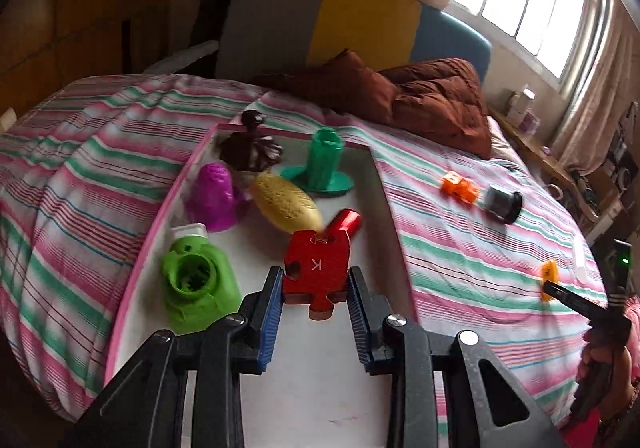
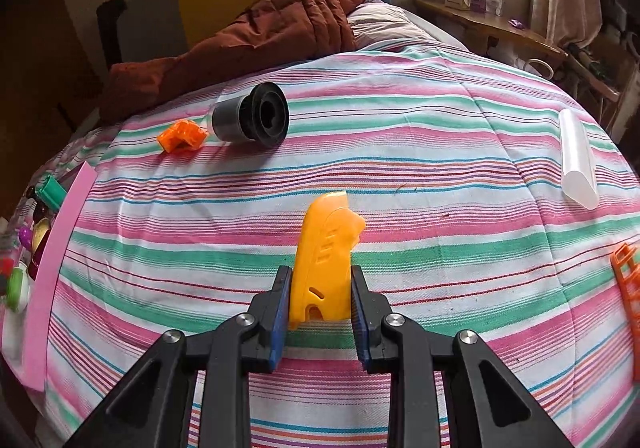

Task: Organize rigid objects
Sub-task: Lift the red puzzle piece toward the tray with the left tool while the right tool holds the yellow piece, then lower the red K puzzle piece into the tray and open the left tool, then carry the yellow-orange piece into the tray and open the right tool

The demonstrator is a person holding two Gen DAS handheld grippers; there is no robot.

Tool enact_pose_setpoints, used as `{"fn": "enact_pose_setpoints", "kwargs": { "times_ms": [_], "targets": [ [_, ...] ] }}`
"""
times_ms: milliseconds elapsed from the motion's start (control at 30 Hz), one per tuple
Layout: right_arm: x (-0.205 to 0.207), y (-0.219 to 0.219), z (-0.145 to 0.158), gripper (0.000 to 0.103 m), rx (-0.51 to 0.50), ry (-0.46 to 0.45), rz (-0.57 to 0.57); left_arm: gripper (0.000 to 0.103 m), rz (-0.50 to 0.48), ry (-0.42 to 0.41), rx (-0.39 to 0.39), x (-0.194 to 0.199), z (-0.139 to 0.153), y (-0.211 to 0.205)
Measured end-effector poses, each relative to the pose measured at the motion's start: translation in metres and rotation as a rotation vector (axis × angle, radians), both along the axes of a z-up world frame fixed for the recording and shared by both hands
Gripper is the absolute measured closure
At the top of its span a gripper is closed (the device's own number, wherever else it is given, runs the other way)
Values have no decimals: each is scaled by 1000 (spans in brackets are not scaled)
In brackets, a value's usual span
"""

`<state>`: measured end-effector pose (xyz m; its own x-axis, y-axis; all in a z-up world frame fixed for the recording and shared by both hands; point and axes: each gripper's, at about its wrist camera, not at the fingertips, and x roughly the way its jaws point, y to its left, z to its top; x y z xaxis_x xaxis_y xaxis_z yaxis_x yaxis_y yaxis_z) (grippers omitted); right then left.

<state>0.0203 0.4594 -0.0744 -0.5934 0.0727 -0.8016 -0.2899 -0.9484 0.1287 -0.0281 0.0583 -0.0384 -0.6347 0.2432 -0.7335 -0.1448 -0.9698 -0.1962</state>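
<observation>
My left gripper (image 1: 316, 280) is shut on a red puzzle-shaped piece (image 1: 316, 268) and holds it over the white tray with a pink rim (image 1: 132, 280). In the tray lie a green part (image 1: 196, 284), a purple cone (image 1: 214, 192), a yellow oval (image 1: 286, 202), a brown figure (image 1: 250, 148), a teal stand (image 1: 324, 164) and a red cylinder (image 1: 346, 222). My right gripper (image 2: 320, 288) is shut on a yellow plastic piece (image 2: 324, 268) just above the striped bedspread. An orange block (image 2: 182, 134) and a black-and-grey cylinder (image 2: 252, 116) lie farther back.
A white tube (image 2: 576, 160) lies at the right and an orange grid piece (image 2: 628, 288) at the right edge. A brown quilt (image 2: 260, 32) is heaped at the head of the bed. The tray's pink rim (image 2: 52, 268) shows at the left of the right wrist view.
</observation>
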Motion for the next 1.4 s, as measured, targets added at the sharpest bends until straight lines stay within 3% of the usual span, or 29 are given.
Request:
{"fn": "enact_pose_setpoints", "kwargs": {
  "times_ms": [400, 667, 967, 1400],
  "targets": [
    [1, 0, 2, 75, -10, 7, -4, 71, 71, -55, -57, -31, -16, -3],
    [2, 3, 4, 75, -25, 13, -17, 67, 61, -3, 9, -7, -7, -11],
    [3, 0, 10, 75, -42, 36, -9, 66, -53, 87, -23, 26, 9, 8],
    [4, -24, 27, 75, -45, 99, 103, 66, -75, 83, 16, 36, 15, -3]
  ]
}}
